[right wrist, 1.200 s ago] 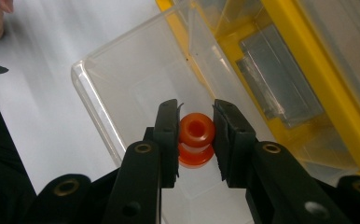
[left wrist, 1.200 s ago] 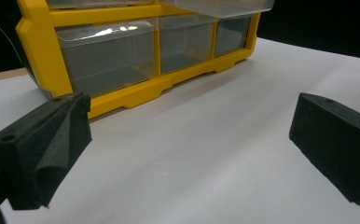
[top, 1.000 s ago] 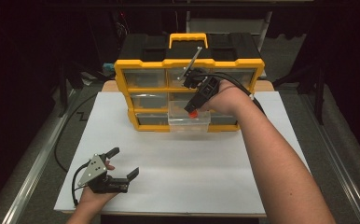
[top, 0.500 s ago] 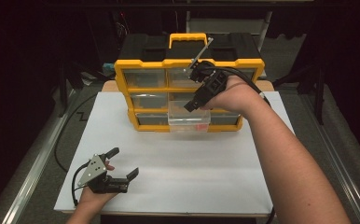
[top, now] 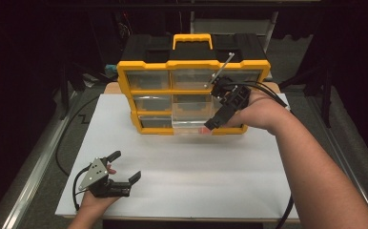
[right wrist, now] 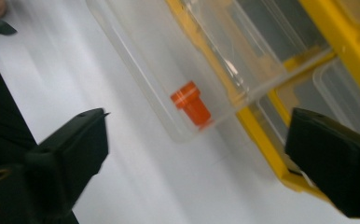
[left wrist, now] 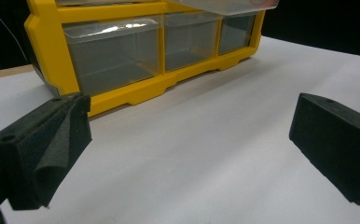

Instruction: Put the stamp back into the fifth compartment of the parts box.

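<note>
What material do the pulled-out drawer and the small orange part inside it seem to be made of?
The pulled-out drawer looks like clear, glossy plastic: the white table shows through its walls, and its edges catch light. The orange part seems to be moulded plastic with a smooth, slightly shiny finish; blur leaves this open. The open right gripper hovers near it.

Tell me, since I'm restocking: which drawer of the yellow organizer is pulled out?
The clear bottom-middle drawer: it juts forward over the table, holding an orange part, while the other drawers sit flush in the organizer.
</note>
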`<control>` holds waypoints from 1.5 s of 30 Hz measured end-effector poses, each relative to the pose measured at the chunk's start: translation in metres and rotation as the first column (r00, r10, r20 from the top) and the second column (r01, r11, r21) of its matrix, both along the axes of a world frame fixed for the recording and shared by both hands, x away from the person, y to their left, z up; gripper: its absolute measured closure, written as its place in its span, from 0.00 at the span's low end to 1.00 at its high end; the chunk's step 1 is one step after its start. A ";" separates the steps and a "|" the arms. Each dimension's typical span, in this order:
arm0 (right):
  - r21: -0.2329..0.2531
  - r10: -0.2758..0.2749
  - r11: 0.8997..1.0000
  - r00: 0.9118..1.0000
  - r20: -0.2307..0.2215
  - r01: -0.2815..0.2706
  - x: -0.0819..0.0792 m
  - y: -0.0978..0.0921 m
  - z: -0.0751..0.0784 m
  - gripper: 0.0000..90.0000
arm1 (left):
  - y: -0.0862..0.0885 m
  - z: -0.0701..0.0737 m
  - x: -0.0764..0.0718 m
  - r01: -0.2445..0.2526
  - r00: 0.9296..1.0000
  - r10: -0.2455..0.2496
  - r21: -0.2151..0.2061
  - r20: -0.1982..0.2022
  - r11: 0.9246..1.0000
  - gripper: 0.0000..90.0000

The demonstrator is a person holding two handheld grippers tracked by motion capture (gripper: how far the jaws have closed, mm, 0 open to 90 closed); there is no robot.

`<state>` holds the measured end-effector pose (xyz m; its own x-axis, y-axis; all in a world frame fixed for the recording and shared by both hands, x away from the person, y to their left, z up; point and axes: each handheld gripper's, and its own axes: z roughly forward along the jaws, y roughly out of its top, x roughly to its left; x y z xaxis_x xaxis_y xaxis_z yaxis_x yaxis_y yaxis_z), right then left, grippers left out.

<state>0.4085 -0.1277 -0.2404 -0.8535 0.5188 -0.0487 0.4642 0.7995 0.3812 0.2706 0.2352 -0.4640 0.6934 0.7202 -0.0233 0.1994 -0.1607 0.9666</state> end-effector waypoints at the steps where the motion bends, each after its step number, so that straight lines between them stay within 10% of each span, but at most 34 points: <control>1: 0.000 0.000 1.000 1.000 0.000 0.000 0.000 0.000 0.000 0.05 | 0.000 0.000 0.000 0.000 1.000 0.000 0.000 0.000 1.000 0.00; 28: -0.096 -0.072 0.993 0.997 -0.021 0.070 -0.041 -0.075 -0.060 0.00 | 0.003 0.000 0.001 -0.011 1.000 0.010 -0.013 -0.024 1.000 0.00; 39: -0.103 -0.097 0.990 0.995 -0.004 0.096 -0.057 -0.091 -0.128 0.00 | 0.003 0.000 0.001 -0.012 0.999 0.012 -0.018 -0.031 1.000 0.00; 45: -0.007 -0.148 0.989 0.989 0.028 0.149 -0.061 -0.100 -0.160 0.00 | 0.004 -0.001 0.001 -0.018 0.999 0.017 -0.019 -0.041 1.000 0.00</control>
<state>0.3471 -0.2282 -0.4008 -0.7654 0.6390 -0.0761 0.5676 0.7261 0.3882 0.2717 0.2389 -0.4647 0.6789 0.7313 -0.0650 0.2410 -0.1384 0.9606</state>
